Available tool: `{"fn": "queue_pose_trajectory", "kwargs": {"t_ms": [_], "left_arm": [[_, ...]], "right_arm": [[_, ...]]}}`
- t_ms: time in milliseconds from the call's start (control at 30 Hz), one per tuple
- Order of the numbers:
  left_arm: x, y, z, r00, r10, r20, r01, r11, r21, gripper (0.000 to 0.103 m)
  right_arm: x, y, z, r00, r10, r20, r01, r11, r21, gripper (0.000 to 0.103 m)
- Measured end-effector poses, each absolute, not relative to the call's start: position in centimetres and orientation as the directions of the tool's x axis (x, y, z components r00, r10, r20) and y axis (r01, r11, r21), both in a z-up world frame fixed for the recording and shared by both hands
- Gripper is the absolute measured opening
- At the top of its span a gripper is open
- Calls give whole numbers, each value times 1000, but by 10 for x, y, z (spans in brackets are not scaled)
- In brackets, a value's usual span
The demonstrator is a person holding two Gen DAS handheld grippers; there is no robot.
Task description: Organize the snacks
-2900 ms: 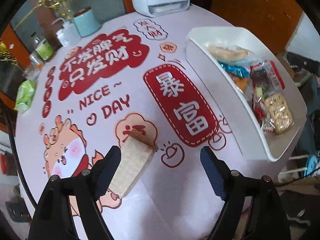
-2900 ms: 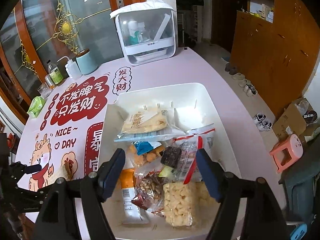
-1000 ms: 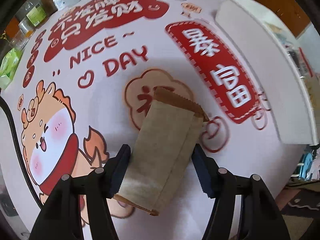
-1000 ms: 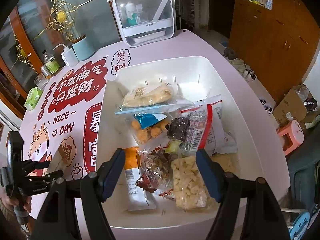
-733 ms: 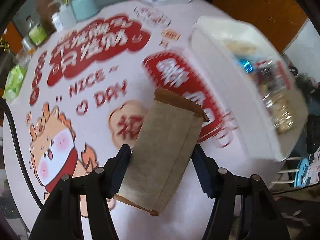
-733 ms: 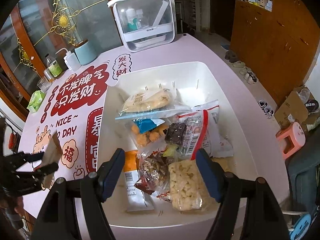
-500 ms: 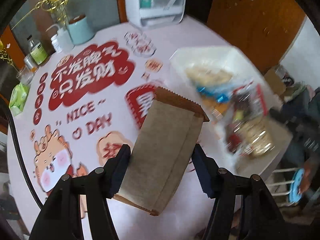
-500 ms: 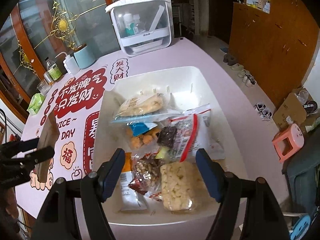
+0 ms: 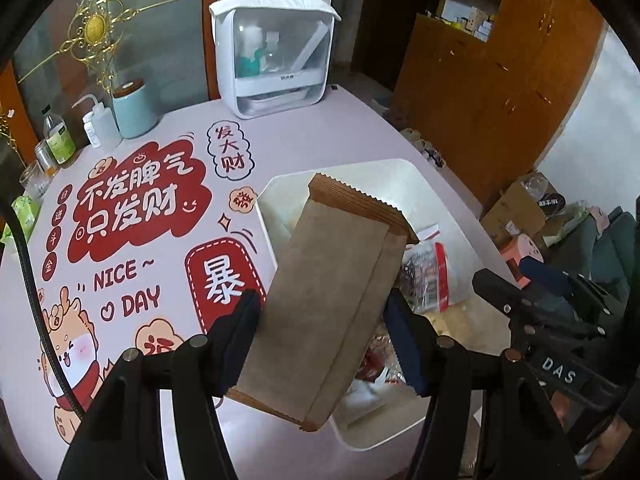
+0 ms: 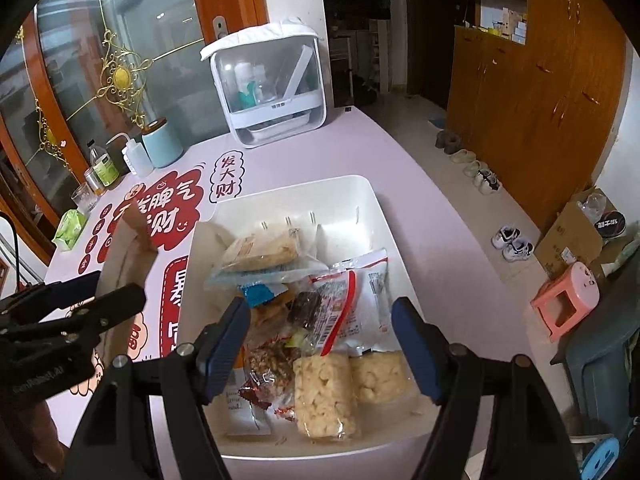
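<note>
My left gripper (image 9: 322, 312) is shut on a brown paper snack packet (image 9: 336, 280), which it holds in the air, tilted, over the near left part of the white bin (image 9: 360, 166). The right wrist view shows this packet (image 10: 128, 240) beside the bin's (image 10: 288, 192) left wall, in the left gripper (image 10: 96, 292). Several wrapped snacks (image 10: 320, 304) fill the bin's near half. My right gripper (image 10: 322, 312) hangs open above them with nothing between its fingers. It also shows at the right of the left wrist view as the right gripper (image 9: 518, 280).
A round pink table (image 9: 320, 132) with red print carries the bin. At its back stand a white clear-front cabinet (image 9: 276, 60), a teal canister (image 9: 132, 108), a squeeze bottle (image 9: 98, 124) and jars. A pink stool (image 10: 566, 304) and a cardboard box (image 10: 572, 236) stand on the floor to the right.
The left gripper has lifted the brown packet off the table and carried it up and to the right, over the bin. The right gripper rose slightly and stayed open.
</note>
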State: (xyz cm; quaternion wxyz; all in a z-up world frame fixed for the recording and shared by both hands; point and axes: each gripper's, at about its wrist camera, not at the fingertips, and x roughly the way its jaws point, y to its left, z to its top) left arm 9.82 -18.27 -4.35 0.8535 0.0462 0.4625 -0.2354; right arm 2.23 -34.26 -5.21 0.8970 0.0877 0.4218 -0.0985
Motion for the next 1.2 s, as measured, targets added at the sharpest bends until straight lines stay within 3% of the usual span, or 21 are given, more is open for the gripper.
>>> {"fn": "queue_pose_trajectory", "kwargs": {"t_ms": [300, 500, 1200], "left_arm": [[96, -197, -48, 467, -342, -815, 422, 897, -134, 64], [90, -192, -41, 512, -336, -791, 389, 911, -136, 96], [57, -153, -30, 557, -214, -803, 290, 955, -53, 98]], "right_arm": [[20, -339, -53, 623, -113, -774, 243, 968, 54, 74], [19, -342, -53, 623, -112, -774, 251, 966, 62, 74], [6, -292, -45, 638, -41, -769, 153, 985, 75, 74]]}}
